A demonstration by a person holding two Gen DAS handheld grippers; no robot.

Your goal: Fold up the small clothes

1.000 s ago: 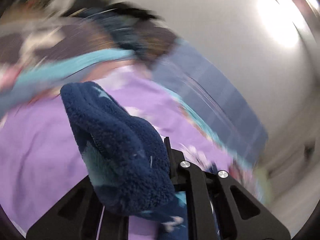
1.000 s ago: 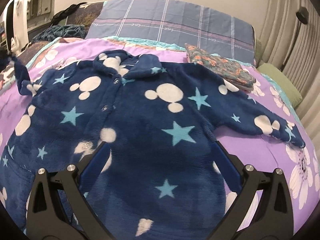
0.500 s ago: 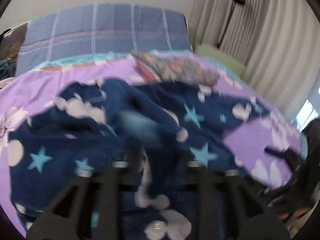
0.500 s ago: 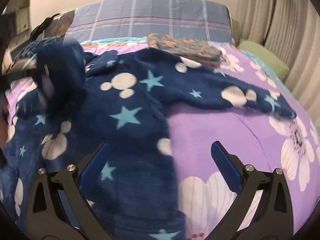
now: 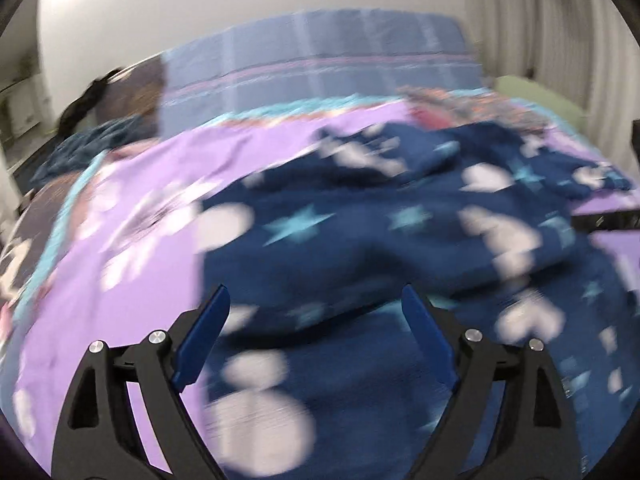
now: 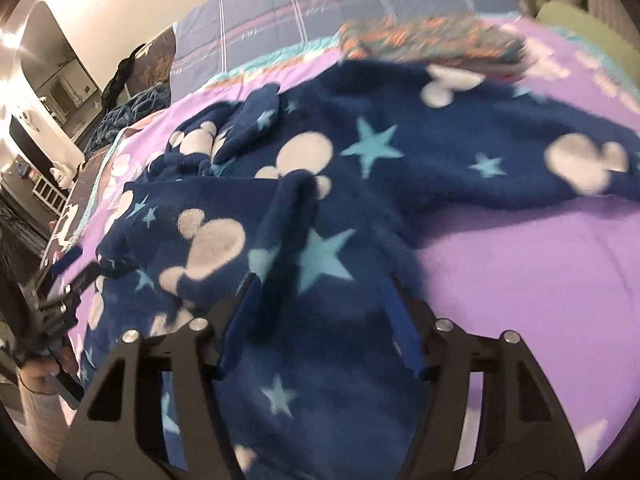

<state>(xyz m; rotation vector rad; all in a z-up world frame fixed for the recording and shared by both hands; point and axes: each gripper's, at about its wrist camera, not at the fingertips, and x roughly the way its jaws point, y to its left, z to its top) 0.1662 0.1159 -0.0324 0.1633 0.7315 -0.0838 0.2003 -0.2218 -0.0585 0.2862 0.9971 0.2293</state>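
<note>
Just changed: a second ago my left gripper (image 5: 316,332) was clamped on the cuff of the jacket's left sleeve; its jaws have just been opening and the sleeve (image 6: 224,236) now lies folded across the chest of the navy fleece jacket (image 6: 360,184).
Meaning for the fold: I judge the first sleeve fold done; the other sleeve (image 6: 560,168) still stretches out from the jacket body over the purple bedsheet (image 6: 520,280), so it looks like the next part to bring in.
Left gripper: jaws wide, nothing between the pads, hovering over the jacket's lower left edge where fleece meets sheet; this view is blurred.
Right gripper (image 6: 320,320): jaws have just been closing to a middling gap; it is over the jacket's lower middle, with fleece filling the gap in this view. I cannot tell whether the pads touch the fabric yet.
Where the jacket is: spread front-up on the sheet, collar toward the plaid pillow (image 6: 340,12).
Beside the jacket: a folded floral garment (image 6: 432,40) lies just beyond the jacket's right shoulder, touching or nearly so.
</note>
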